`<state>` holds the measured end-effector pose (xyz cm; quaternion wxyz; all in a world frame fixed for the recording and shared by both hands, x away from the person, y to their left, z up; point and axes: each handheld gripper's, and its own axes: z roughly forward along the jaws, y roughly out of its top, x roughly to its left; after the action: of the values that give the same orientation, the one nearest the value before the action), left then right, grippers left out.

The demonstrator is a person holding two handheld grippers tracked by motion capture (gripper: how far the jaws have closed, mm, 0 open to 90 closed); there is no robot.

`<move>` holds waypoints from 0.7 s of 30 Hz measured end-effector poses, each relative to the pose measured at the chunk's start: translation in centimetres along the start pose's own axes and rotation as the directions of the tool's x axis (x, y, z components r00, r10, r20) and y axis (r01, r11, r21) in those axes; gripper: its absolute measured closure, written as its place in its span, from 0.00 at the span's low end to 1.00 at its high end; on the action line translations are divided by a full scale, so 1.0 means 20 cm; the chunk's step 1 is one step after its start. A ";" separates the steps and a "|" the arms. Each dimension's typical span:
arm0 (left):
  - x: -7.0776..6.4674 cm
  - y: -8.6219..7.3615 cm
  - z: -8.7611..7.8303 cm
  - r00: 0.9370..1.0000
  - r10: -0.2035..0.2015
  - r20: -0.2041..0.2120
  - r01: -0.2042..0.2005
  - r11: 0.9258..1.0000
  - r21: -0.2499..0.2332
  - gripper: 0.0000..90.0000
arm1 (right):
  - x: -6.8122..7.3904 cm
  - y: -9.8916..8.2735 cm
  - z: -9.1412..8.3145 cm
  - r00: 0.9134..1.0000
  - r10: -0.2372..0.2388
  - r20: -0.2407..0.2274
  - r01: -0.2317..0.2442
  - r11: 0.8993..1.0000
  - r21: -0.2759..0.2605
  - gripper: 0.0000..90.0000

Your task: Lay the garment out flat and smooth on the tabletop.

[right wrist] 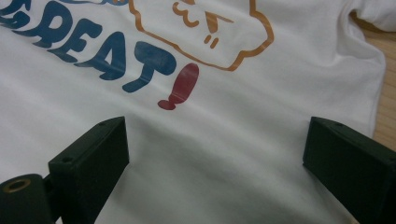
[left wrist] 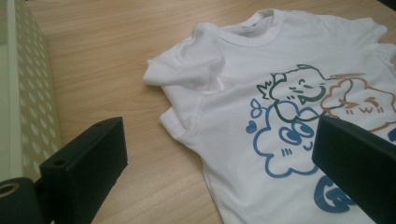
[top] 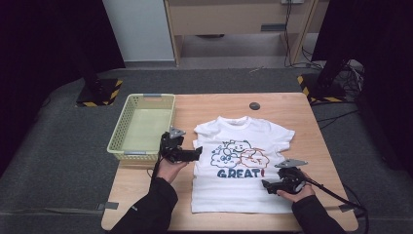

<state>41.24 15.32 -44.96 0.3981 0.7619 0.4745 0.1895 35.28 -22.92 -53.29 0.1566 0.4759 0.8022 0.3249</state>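
A white T-shirt (top: 238, 165) lies flat on the wooden table, printed with cartoon clouds and the word "GREAT!". My left gripper (top: 197, 153) hovers at the shirt's left edge below the left sleeve (left wrist: 187, 70), jaws wide open and empty. In the left gripper view, bare wood and the shirt's side (left wrist: 224, 154) lie between the jaws. My right gripper (top: 265, 184) sits over the shirt's lower right part, open and empty. In the right gripper view the jaws straddle plain white fabric (right wrist: 219, 158) just below the red exclamation mark (right wrist: 181, 86).
A pale green plastic basket (top: 127, 147) stands at the table's left, close beside my left gripper. A small dark round disc (top: 254, 106) lies near the table's far edge. Bare wood (top: 316, 141) shows to the right of the shirt.
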 end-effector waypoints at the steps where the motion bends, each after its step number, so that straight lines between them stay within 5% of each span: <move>1: 0.00 0.01 0.01 1.000 0.006 -0.002 -0.006 1.000 -0.002 0.04 | 0.00 0.00 0.00 1.000 -0.006 0.003 0.006 1.000 0.001 0.07; 6: 0.01 0.07 0.07 1.000 0.007 -0.016 -0.008 1.000 -0.028 0.05 | 0.01 -0.02 0.00 0.998 -0.054 0.031 0.054 0.999 0.009 0.07; 21: 0.07 0.14 0.26 0.996 -0.003 -0.092 0.002 1.000 -0.012 0.08 | -0.01 -0.05 -0.02 0.997 -0.071 0.019 0.071 0.997 -0.005 0.06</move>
<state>46.96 13.59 -45.97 0.3805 0.7496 0.4920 0.2265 34.48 -23.63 -53.66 0.1769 0.4496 0.8161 0.3172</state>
